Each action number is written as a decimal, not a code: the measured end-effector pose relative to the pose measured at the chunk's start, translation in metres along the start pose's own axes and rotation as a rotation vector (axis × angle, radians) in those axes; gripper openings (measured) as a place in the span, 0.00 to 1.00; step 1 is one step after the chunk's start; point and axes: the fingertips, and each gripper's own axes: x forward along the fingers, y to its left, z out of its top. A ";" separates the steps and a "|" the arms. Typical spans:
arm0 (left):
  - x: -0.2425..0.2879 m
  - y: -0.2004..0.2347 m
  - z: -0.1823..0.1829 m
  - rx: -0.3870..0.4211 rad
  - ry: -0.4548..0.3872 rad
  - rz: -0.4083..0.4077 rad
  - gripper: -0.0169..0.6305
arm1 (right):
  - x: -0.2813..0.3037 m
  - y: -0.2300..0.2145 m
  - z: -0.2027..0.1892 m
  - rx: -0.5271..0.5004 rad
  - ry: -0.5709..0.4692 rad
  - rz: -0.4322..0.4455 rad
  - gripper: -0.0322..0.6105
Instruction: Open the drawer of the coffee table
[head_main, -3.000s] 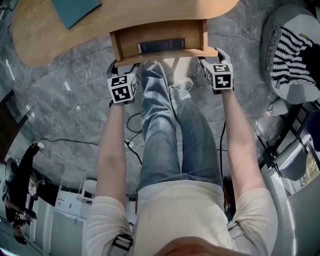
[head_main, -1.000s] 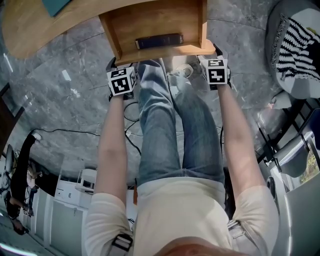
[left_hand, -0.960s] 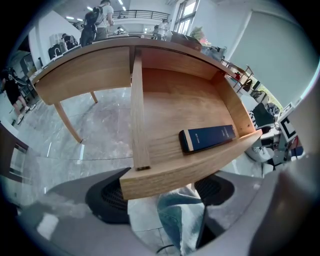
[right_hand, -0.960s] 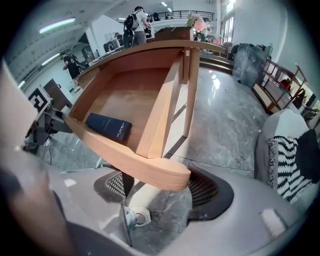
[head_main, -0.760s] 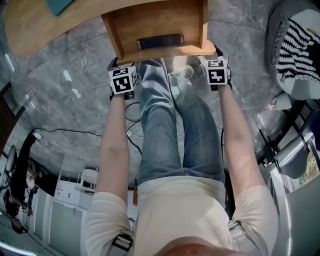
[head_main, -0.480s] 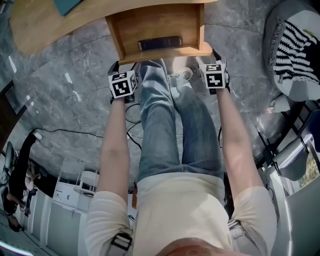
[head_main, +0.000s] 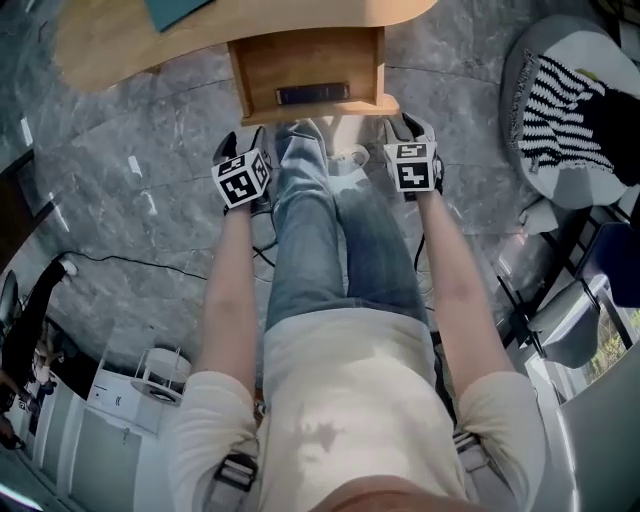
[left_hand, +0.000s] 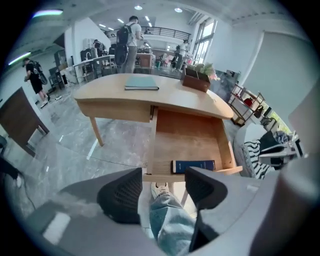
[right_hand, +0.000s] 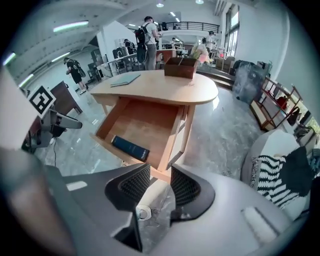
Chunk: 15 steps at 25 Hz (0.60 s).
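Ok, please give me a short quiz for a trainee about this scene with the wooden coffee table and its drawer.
1. True or false: the light wooden drawer of the rounded wooden coffee table is pulled open.
2. What lies inside the drawer? A) a dark blue book B) a white cup C) a red pen
3. Fill in: the flat teal notebook lies on the table's ____.
Key: 1 true; 2 A; 3 top.
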 end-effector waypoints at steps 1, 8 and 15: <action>-0.012 -0.004 0.005 -0.015 -0.022 0.004 0.43 | -0.013 0.001 0.008 0.001 -0.018 -0.007 0.24; -0.083 -0.041 0.035 -0.009 -0.130 -0.003 0.23 | -0.094 0.017 0.052 0.041 -0.138 -0.004 0.05; -0.154 -0.079 0.078 -0.010 -0.236 -0.079 0.03 | -0.160 0.041 0.080 0.038 -0.232 0.061 0.05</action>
